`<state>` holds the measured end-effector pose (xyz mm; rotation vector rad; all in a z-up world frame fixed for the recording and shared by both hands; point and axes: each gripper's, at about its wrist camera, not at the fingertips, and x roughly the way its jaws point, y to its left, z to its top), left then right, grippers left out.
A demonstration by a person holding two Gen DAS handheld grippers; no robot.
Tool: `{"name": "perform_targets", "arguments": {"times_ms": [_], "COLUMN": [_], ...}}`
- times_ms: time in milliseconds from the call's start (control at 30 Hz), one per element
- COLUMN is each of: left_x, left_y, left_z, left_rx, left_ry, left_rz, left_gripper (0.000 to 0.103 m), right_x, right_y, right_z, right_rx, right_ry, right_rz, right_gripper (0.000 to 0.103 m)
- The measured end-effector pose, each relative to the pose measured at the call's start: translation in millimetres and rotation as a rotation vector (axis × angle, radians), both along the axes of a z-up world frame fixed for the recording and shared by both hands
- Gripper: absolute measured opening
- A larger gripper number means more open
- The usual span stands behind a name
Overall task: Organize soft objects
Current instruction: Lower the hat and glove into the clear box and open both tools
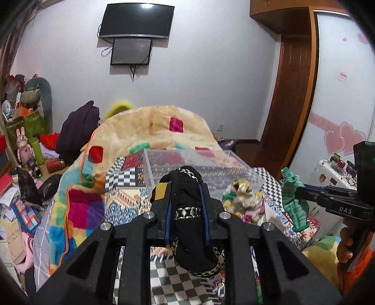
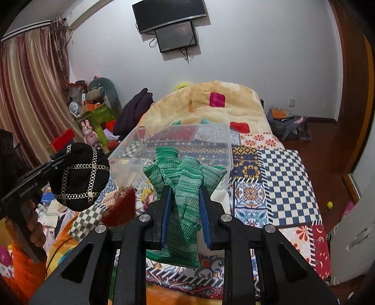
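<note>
My left gripper [image 1: 186, 187] is shut on a black hat with silver chain trim [image 1: 187, 220], held above the bed; the hat also shows in the right wrist view [image 2: 79, 176]. My right gripper [image 2: 184, 191] is shut on a green knitted cloth [image 2: 185, 187], held above the bed; the cloth also shows in the left wrist view [image 1: 293, 201]. A clear plastic box [image 1: 164, 162] stands on the patterned bedspread just ahead of both grippers, and shows in the right wrist view [image 2: 211, 138] too. A floral cloth [image 1: 243, 199] lies by the box's near right corner.
A plush patchwork blanket [image 1: 145, 131] is heaped beyond the box. Clutter, a bunny toy [image 1: 23, 145] and dark clothes [image 1: 77, 131] fill the left side. A wooden wardrobe [image 1: 293, 93] and a bag on the floor [image 2: 288, 124] are on the right. Screens [image 1: 136, 21] hang on the far wall.
</note>
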<state>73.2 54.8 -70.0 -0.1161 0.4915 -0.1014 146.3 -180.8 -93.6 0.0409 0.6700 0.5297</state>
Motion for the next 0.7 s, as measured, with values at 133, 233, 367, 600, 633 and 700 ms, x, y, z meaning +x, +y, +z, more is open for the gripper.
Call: {"name": "perform_targets", "arguments": {"times_ms": [133,233,367,600,633,700], "left_x": [7,17,37,76,81,90], "left_y": [0,4,11,16,17,15], "left_z": [10,17,21,20,20,17], "left_rx": [-0.005,-0.036,-0.087,-0.086,-0.084,-0.067], "left_ry": [-0.035,-0.045,-0.039,-0.028,-0.027,-0.024], "left_rz": [-0.005,-0.017,-0.022,0.026,0.029,0.042], "left_gripper": [0.02,0.02,0.02,0.02,0.02,0.02], "right_x": [5,12,23,52,56,65], "right_y": [3,6,9,19,20,23], "right_z": [6,13,19,24,23,22], "right_rx": [0.01,0.012,0.013,-0.011,-0.015,-0.019], "right_ry": [-0.019,-0.038,-0.062,-0.088,-0.089,-0.087], "right_rz": [-0.006,-0.011,-0.024,-0.05,-0.054,-0.06], "right_gripper": [0.021,0.021,0.021,0.021,0.021,0.021]}}
